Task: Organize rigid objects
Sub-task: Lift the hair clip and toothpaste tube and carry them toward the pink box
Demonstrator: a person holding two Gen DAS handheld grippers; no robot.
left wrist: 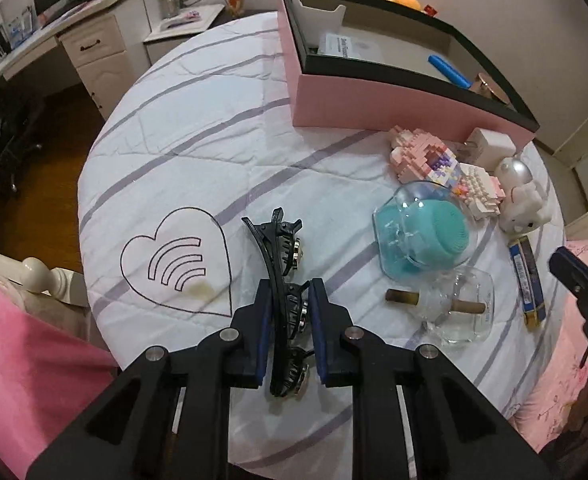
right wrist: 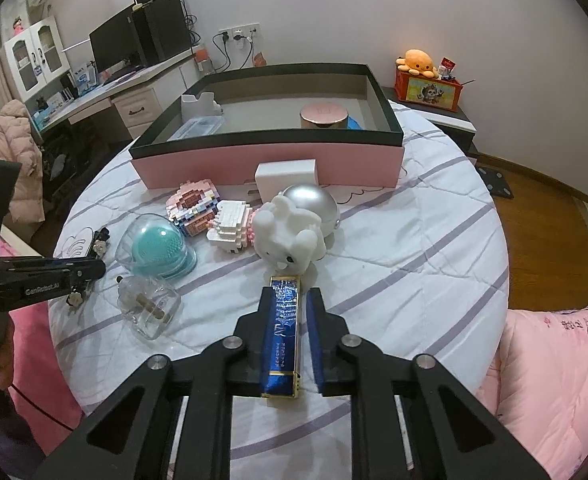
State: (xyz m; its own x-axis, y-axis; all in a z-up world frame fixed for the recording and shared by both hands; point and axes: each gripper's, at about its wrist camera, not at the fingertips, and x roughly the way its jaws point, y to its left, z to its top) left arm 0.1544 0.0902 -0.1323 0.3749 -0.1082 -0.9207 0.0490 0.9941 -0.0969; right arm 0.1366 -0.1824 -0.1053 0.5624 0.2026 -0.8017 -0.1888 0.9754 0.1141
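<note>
Two glass jars point(left wrist: 421, 232) beside hair clip point(left wrist: 282, 280)

I can read only "GenRobot.AI" in white on the side of the left gripper point(right wrist: 90, 270), while print on the blue box point(right wrist: 284, 332) and a booklet point(left wrist: 343, 46) in the pink box point(left wrist: 373, 104) is too blurred.

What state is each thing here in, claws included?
Left claw: open, fingers either side of the hair clips.
Hair clips: lying on the bed cover.
Right claw: open around the blue box.
Blue box: lying flat.
Pink storage box: lid off, partly filled.
Glass bottle: on its side.
White bunny figure: tipped over.
</note>
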